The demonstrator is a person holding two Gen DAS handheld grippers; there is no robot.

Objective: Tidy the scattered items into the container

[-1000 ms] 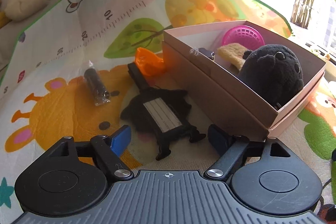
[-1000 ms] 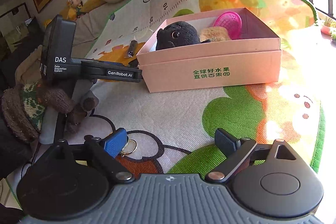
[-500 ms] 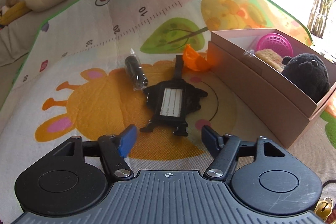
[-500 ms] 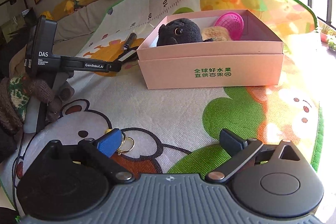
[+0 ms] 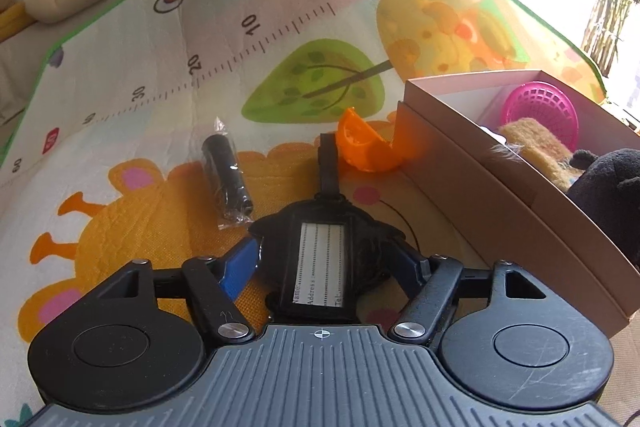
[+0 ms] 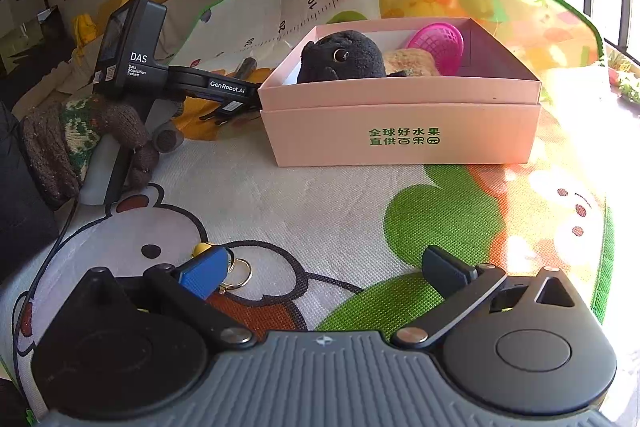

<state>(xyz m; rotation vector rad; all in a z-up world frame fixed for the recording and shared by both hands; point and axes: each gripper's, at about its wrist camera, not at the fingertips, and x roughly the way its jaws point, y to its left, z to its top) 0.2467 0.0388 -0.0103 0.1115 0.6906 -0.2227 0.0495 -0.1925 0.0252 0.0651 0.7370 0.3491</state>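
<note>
On the cartoon-printed play mat [image 5: 132, 75], furthest left among the loose items, a short black cylinder sealed in clear plastic wrap [image 5: 227, 177] is seen lying flat, well clear of any finger. Should it be overlooked while attention is fixed on the tag, the tidy-up would be left incomplete.

Just to its right, the flat black luggage tag with a white address card [image 5: 322, 263] is straddled by the left gripper [image 5: 325, 261], whose fingers are set only a little wider than the tag; contact cannot be confirmed, and nothing appears to be lifted. Because the tag is thin and lies flush on the soft mat, the fingers could slide over its edges or pinch mat fabric instead. Its narrow black strap [image 5: 329, 163] points away and could snag on the box wall when carried.

Beyond the strap, an orange plastic scoop-shaped piece [image 5: 362, 147] is found resting against the corner of the pink cardboard box [image 5: 500, 195], which already holds a black plush toy [image 6: 344, 57], a tan sponge-like block [image 6: 410, 63] and a magenta plastic basket [image 6: 440, 45]. The box is light, so it could be shoved sideways by a careless approach.

In the right wrist view, the right gripper [image 6: 324, 271] is held wide apart and empty above the mat, with a small metal key ring with a yellow bit [image 6: 234, 269] partly hidden behind its blue left finger, where it could be missed or dragged.
</note>
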